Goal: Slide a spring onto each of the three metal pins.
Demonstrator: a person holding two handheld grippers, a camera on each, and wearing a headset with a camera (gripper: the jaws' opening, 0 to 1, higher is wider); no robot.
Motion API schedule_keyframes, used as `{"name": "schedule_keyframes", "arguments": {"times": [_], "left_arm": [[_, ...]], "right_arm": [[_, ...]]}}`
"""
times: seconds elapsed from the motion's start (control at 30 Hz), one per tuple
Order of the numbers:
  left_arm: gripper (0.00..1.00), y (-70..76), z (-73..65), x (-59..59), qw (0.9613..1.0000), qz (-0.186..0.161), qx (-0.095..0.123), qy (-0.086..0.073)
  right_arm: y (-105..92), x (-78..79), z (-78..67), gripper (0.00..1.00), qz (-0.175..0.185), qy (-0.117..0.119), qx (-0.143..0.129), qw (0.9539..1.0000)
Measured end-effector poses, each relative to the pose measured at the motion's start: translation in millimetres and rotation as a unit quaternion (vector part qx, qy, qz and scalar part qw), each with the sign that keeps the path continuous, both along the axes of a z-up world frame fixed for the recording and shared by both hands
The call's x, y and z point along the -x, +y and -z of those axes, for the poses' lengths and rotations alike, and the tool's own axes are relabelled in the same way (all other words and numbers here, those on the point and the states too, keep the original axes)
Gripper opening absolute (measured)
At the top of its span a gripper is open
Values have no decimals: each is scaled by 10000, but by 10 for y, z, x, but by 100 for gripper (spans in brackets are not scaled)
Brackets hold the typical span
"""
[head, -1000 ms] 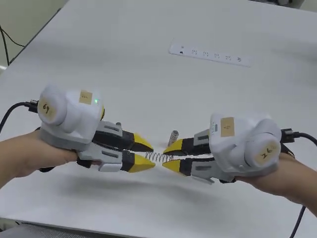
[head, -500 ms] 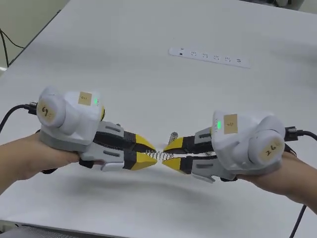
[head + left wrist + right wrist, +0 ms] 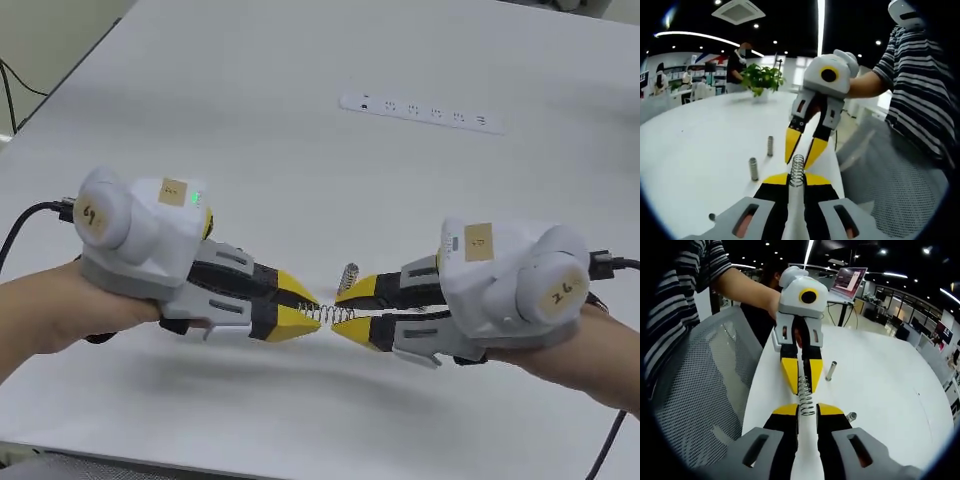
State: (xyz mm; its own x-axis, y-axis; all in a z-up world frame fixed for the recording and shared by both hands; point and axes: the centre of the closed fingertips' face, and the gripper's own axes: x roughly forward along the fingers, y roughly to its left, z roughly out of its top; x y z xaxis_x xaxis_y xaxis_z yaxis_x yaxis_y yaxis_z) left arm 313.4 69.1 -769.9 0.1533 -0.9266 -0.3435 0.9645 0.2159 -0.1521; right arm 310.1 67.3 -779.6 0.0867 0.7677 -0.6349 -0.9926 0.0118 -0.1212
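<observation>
Fingertips (image 3: 776, 179) of left gripper (image 3: 797, 176) pinching one end of spring (image 3: 327, 316), those of right gripper (image 3: 807, 411) pinching the other. Held level between the facing tips, just over white table (image 3: 300, 120). Just behind, one metal pin (image 3: 348, 277) standing; farther back, power strip (image 3: 425, 112). Left hand (image 3: 60, 310) and right hand (image 3: 580, 355) wrapped round gripper bodies.

White table (image 3: 250, 120), mesh chair (image 3: 705, 390), dark ceiling (image 3: 860, 22) with downlights (image 3: 756, 25).
</observation>
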Motion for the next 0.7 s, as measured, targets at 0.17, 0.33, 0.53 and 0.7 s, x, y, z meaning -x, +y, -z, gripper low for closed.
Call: {"name": "schedule_keyframes", "arguments": {"times": [0.17,0.33,0.53,0.7], "left_arm": [[3,-17,8,14,10000,53,-6,28],[3,-17,24,23,10000,65,-35,44],[3,-2,35,17,10000,-1,-22,53],[3,6,50,5,10000,-28,-86,3]], "right_arm": [[-62,11,63,11,-1,66,90,9999],[-49,37,53,7,-37,104,57,9999],[-37,23,-36,7,12,71,-79,9999],[-1,17,-142,6,-25,56,-145,9999]]}}
